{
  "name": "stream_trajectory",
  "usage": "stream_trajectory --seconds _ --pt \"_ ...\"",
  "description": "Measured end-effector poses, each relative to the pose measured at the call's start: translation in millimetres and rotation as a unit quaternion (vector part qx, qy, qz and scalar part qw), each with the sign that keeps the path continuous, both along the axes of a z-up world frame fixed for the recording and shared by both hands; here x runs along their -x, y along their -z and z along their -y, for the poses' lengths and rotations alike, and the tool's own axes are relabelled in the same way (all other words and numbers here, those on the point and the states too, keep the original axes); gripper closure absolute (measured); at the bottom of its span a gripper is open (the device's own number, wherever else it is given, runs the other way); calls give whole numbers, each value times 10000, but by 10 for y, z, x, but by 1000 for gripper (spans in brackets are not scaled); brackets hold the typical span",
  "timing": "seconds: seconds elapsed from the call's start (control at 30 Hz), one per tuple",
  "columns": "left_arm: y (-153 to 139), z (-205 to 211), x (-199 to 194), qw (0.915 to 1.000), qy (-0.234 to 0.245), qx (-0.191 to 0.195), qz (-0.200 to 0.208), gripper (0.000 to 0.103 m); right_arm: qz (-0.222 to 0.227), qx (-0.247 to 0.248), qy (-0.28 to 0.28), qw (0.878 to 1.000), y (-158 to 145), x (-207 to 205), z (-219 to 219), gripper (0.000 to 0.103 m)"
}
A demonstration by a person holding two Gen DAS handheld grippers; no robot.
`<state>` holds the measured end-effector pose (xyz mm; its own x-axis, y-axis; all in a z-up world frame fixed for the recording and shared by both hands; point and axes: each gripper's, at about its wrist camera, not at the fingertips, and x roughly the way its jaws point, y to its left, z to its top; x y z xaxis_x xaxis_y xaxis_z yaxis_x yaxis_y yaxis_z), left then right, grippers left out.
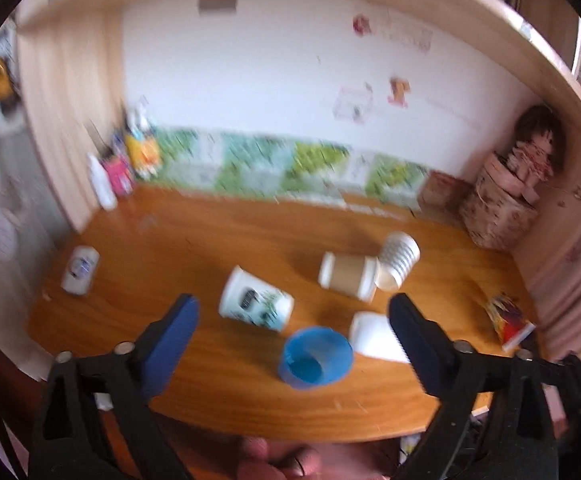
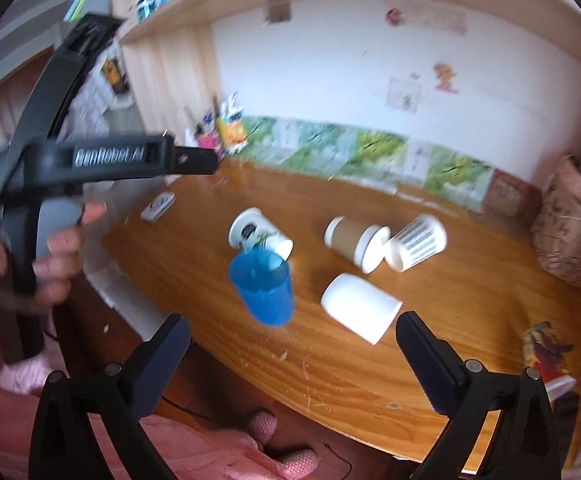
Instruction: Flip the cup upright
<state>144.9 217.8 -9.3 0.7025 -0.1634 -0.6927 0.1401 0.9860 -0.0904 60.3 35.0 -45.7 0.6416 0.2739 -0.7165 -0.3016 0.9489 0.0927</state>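
Observation:
A blue plastic cup (image 1: 316,358) stands mouth-up near the front edge of the wooden table (image 1: 210,248); it also shows in the right wrist view (image 2: 264,288). Several other cups lie on their sides: a printed white cup (image 1: 255,301) (image 2: 259,235), a brown-sleeved paper cup (image 1: 349,276) (image 2: 356,243), a ribbed striped cup (image 1: 397,261) (image 2: 416,242) and a plain white cup (image 1: 374,336) (image 2: 360,307). My left gripper (image 1: 292,320) is open and empty above the front of the table. My right gripper (image 2: 292,334) is open and empty, nearer the table's front edge.
A small white device (image 1: 80,269) lies at the table's left. A colourful packet (image 1: 508,318) lies at the right edge. Bottles and boxes (image 1: 122,168) stand back left, a basket with a doll (image 1: 506,200) back right. A shelf runs overhead.

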Motion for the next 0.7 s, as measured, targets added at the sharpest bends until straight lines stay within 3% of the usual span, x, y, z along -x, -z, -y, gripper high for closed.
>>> stream_trajectory --seconds 0.13,0.4,0.6,0.7 --pt "-151 17 160 9995 29 -66 318 0 266 -123 536 9981 -246 69 26 0" --pt "-280 -39 356 9977 -129 -50 667 0 615 -962 1348 9843 -537 77 230 0" --pt "-314 -139 472 9965 -280 241 744 0 712 -1316 1977 9688 -470 146 351 0" --pt "-335 -128 527 9955 -338 70 887 0 720 -1200 2038 9690 -445 170 326 0"
